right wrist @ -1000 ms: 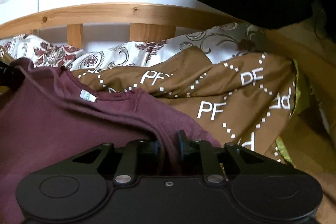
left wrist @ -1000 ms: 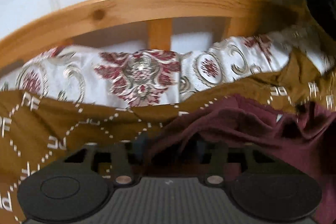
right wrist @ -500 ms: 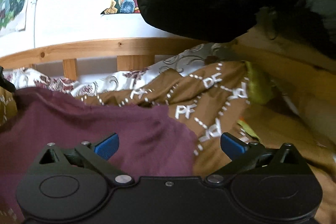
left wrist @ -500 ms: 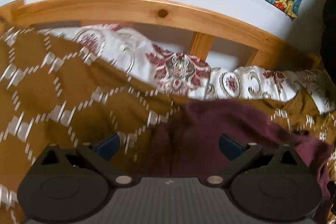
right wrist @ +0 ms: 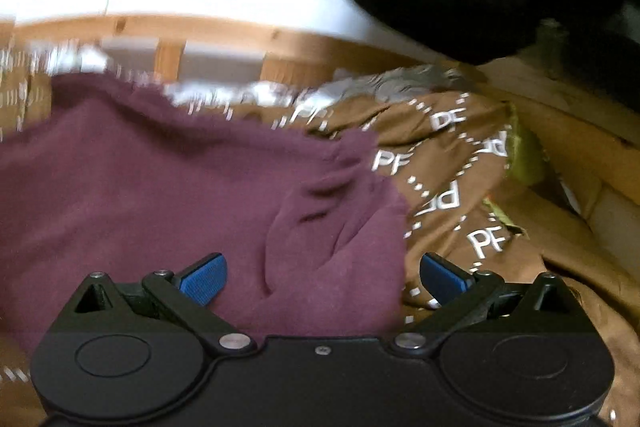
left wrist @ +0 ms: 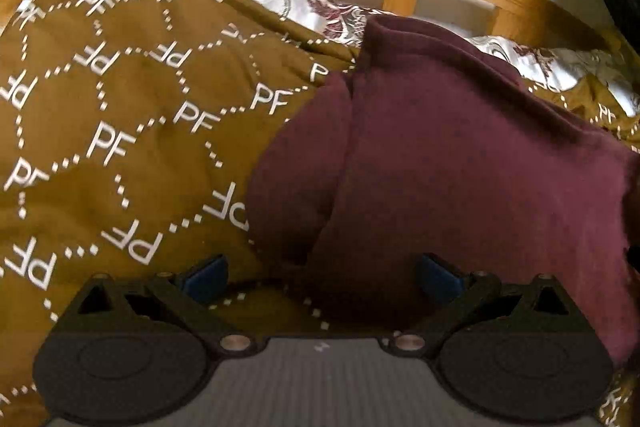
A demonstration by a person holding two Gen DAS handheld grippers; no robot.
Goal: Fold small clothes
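- Left wrist: your left gripper (left wrist: 320, 273) is spread wide, holding nothing. The maroon knit garment (left wrist: 460, 163) lies on the brown PF-print quilt (left wrist: 120, 131), its left edge doubled over. Grab that edge near the hem, not the quilt.
- Right wrist: right gripper (right wrist: 322, 277) also wide, empty, above the garment's puckered right corner (right wrist: 344, 171). Pinch there; smooth first.

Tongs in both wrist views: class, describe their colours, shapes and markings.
Both the left tongs and the right tongs have black angular linkage arms, two round black discs on the body, silver pivot screws and blue ribbed pads. The left body shows a grey ribbed panel. No cables or sleeves visible.
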